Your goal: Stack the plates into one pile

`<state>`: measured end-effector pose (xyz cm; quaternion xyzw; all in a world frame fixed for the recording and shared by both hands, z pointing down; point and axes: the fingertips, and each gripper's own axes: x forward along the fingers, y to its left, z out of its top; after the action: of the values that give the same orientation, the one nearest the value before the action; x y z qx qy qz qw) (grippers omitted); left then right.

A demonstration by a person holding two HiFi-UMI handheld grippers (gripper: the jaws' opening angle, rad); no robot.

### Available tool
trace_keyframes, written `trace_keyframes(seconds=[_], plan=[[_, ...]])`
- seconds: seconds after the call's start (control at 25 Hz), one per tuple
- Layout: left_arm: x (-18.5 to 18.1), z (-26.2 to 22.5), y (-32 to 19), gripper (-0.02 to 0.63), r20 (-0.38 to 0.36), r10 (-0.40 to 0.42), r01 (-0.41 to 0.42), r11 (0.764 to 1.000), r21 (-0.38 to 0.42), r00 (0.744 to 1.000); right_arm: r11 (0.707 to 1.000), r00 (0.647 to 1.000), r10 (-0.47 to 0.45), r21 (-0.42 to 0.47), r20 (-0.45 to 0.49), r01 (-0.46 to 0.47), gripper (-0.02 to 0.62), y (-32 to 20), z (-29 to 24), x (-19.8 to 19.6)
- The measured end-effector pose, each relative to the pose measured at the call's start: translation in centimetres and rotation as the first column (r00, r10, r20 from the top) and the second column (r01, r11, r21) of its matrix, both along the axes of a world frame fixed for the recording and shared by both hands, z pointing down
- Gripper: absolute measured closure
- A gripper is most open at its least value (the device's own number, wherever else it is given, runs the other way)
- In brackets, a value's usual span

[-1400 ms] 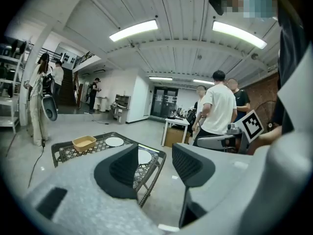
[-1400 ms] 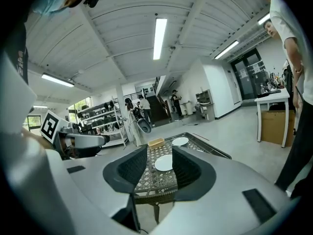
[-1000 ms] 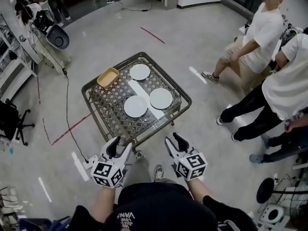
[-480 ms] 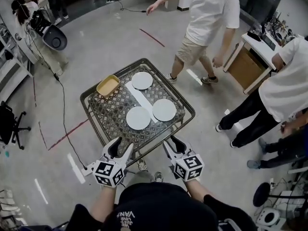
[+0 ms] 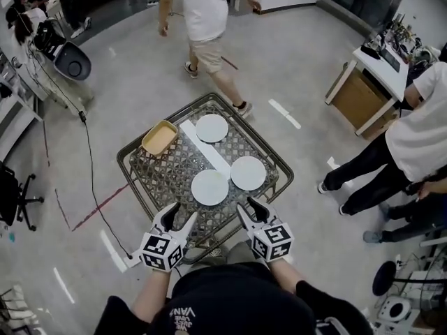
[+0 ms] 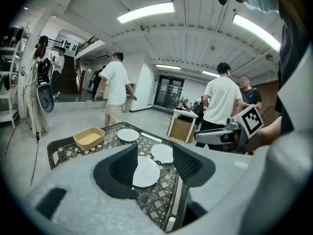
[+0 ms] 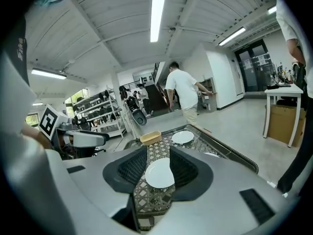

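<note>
Head view: three round white plates lie singly on the metal lattice table point(image 5: 174, 169). The far-corner plate point(image 5: 211, 128), the right-corner plate point(image 5: 248, 173) and the middle plate point(image 5: 210, 187) are all apart.

The right gripper view hides most of the right-corner plate behind a jaw. The left gripper view shows all three.

A shallow tan rectangular dish point(image 5: 160, 137) sits at the far-left edge, its inside plain tan.

The left gripper point(image 5: 180, 215) and right gripper point(image 5: 251, 209) hover at the near edge. Both are released and hold nothing; the left jaws are opening.

Open floor point(image 5: 140, 68) rings the table. A person point(image 5: 202, 19) is beyond the far corner.
</note>
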<state>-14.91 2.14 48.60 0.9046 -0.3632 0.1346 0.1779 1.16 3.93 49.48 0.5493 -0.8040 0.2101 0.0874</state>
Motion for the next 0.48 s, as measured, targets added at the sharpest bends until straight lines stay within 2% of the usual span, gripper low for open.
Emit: trace_keyframes(seconds=[0.28,0.48], plan=[[0.1,2.8,-2.1,0.383,0.014,0.014,-0.013,0.998,-0.060,1.000,0.999,1.000,-0.003,-0.049,-0.018,0.003,0.449,-2.4,2.3,-0.4],[0.7,5.0,-3.4,0.376,0.020,-0.018,0.020,0.994,-0.109,1.000,0.994,0.998,-0.046,-0.097,-0.033,0.043,0.453,-4.0,4.5,0.0]])
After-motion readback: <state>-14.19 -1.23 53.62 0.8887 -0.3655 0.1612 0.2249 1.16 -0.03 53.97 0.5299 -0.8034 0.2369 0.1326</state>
